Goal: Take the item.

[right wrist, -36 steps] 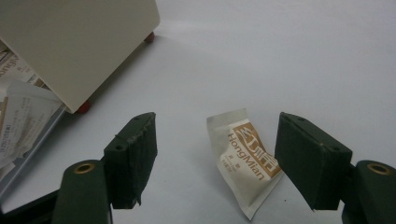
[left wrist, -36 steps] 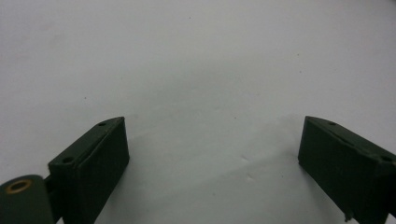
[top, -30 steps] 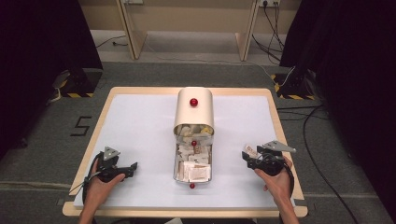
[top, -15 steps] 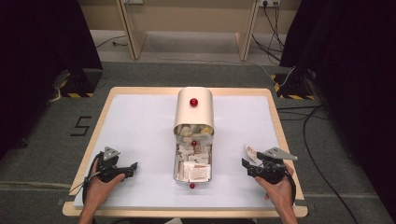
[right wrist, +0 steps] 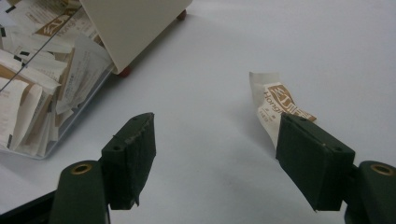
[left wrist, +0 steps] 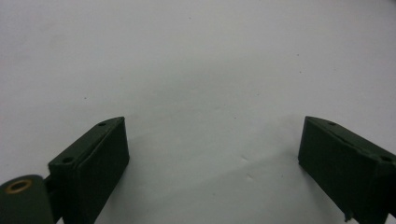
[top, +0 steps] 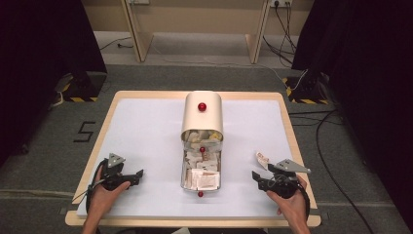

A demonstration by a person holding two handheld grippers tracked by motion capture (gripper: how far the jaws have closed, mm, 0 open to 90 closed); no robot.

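The right gripper [right wrist: 215, 140] has drawn back from the packet [right wrist: 275, 105], which now lies on the table just ahead of its right jaw; its jaws stand wide and empty. The left gripper [left wrist: 212, 149] stays put, jaws wide over bare table [left wrist: 196, 60].

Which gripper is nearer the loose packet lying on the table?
Right. The right gripper sits just beside the packet, which lies by its jaw in the right gripper view. The left gripper is across the table, beyond the box.

Right black two-jaw gripper [top: 257, 175] drawn back toward the lower right of the frame, small white printed paper packet [top: 263, 159] now lying bare just beyond its spread jaws
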